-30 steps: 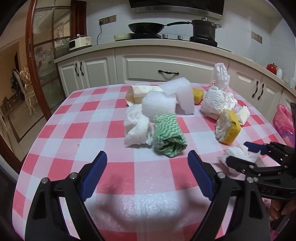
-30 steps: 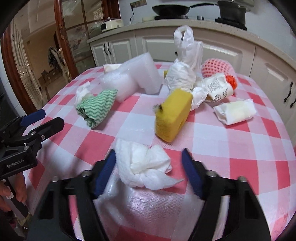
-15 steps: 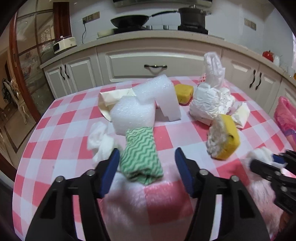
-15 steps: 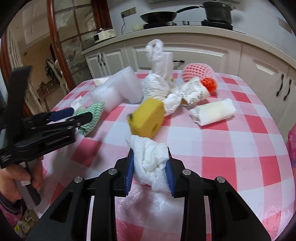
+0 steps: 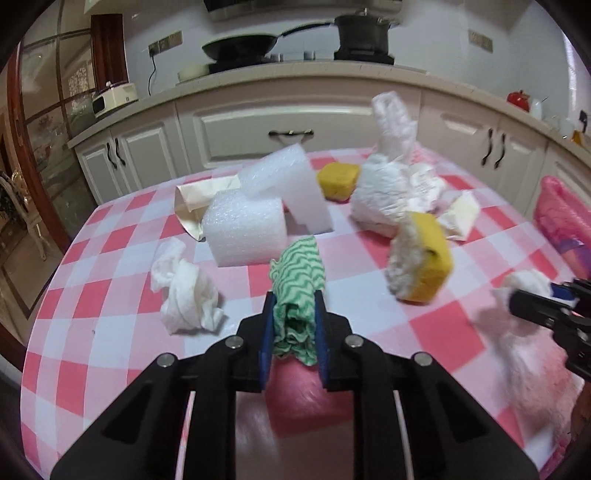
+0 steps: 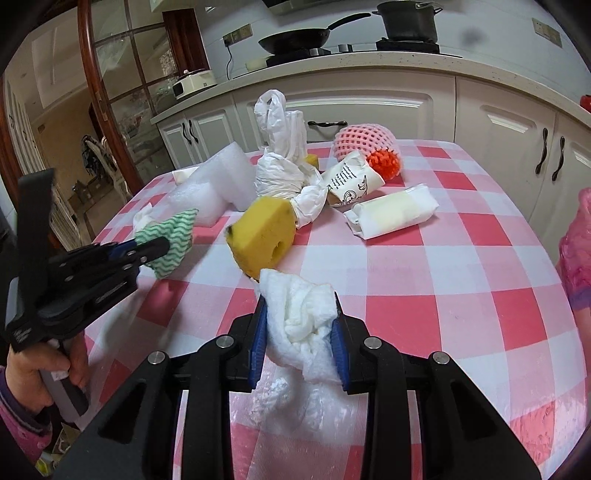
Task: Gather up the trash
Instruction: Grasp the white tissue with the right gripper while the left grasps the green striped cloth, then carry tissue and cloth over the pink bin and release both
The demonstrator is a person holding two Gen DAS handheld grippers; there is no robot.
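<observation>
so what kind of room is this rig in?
A home kitchen, most likely. A frying pan and a pot sit on a stove behind the table, white cabinets run under the counter, and the trash lies on a red-and-white checked tablecloth.

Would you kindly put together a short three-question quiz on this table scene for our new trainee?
1. True or false: the left gripper is shut on the green wavy cloth.
2. What does the right gripper hold? A) the yellow sponge B) a crumpled white paper towel C) the pink foam net
3. Fill in: the tablecloth has a red and white ____ pattern.

Key: 1 true; 2 B; 3 checked.
</observation>
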